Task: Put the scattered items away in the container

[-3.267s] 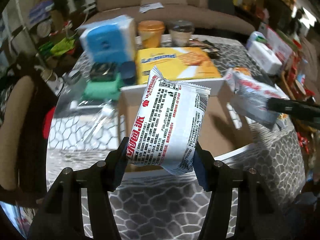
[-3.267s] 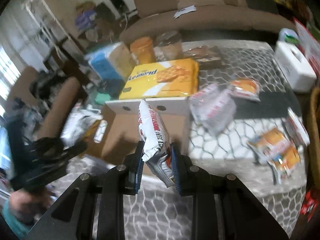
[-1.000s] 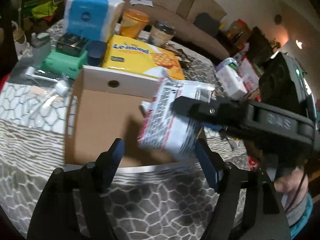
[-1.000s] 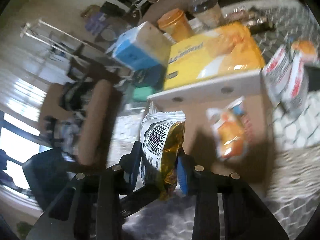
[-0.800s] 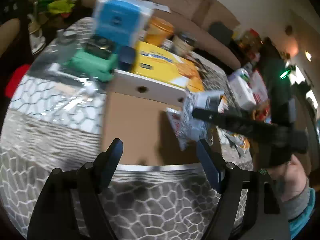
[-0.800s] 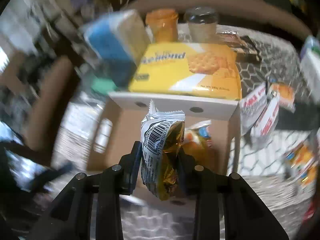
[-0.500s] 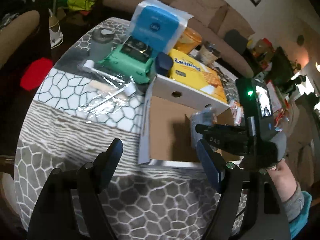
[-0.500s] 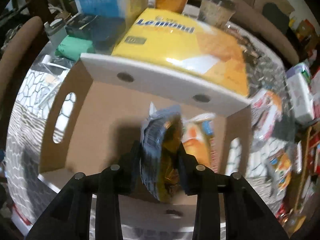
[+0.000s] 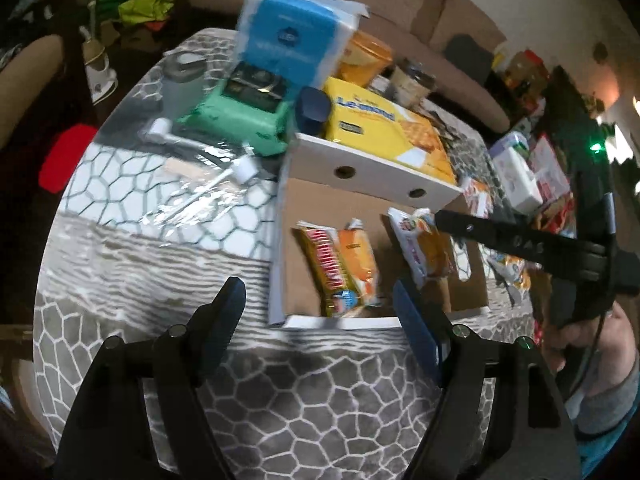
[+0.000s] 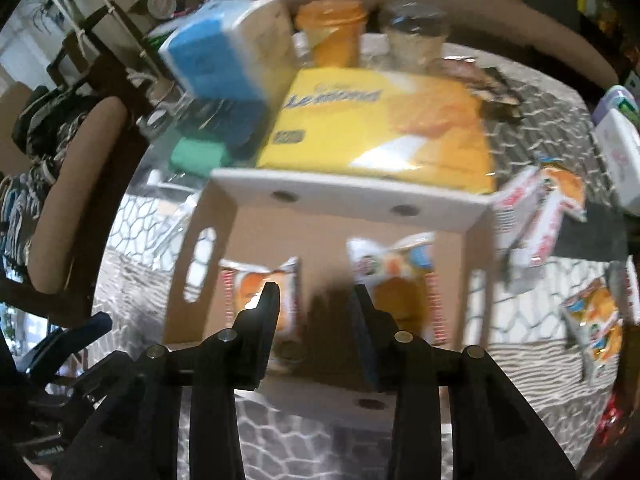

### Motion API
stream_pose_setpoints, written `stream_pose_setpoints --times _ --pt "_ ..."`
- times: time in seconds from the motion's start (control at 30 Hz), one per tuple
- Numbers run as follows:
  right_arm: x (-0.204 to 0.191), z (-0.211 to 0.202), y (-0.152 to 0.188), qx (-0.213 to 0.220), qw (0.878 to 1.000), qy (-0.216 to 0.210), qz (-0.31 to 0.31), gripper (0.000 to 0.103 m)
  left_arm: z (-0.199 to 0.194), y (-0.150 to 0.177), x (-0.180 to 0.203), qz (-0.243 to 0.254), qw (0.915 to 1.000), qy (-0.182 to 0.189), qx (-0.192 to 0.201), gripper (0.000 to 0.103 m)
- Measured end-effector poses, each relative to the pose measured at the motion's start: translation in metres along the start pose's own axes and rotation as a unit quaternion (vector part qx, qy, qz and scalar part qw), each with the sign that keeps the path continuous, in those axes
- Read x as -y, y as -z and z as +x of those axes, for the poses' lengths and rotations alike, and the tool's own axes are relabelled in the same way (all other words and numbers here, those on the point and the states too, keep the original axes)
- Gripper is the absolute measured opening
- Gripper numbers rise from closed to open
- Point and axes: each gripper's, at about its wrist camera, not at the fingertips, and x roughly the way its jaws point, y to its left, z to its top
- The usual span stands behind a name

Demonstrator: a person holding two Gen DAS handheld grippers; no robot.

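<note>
Dropped snack packet (image 10: 260, 296), part-hidden behind fingers (image 10: 268, 312)

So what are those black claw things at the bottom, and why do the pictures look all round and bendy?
Those claws are grabbers, and a person holds one in each hand. Each grabber has a little camera on it that looks out along its two fingers, and its wide lens bends the picture. One picture is from the left grabber, the other from the right grabber. In the left picture you can see the right one from the side, with the person's hand holding it.

They stand over a cardboard box on a table with a honeycomb cloth. Two snack packets lie in the box. More packets wait on the cloth. Behind the box are a yellow cracker pack and a blue tissue pack.

Both grabbers are open and hold nothing. The right one's jaws have just been opening.
</note>
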Motion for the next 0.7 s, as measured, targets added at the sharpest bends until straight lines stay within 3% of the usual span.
stream_pose_setpoints --times 0.1,0.27,0.43,0.6,0.7 --pt "0.029 -0.010 0.000 0.009 1.000 -0.009 0.024 0.048 0.012 -0.007 0.026 0.040 0.9989 -0.017 -0.015 0.074" --pt "0.053 -0.019 0.005 0.011 0.999 -0.020 0.025 0.048 0.049 -0.012 0.056 0.096 0.9916 -0.072 -0.048 0.074" --pt "0.062 -0.020 0.011 0.009 0.999 -0.038 0.023 0.048 0.089 -0.010 0.061 0.130 0.9777 -0.140 -0.087 0.074" --pt "0.061 -0.006 0.011 -0.004 0.998 -0.061 0.011 0.050 0.115 -0.006 0.067 0.156 0.9660 -0.169 -0.117 0.074" --pt "0.049 0.012 0.009 -0.023 0.998 -0.048 -0.019 0.050 0.122 -0.005 0.069 0.152 0.9688 -0.150 -0.125 0.074"
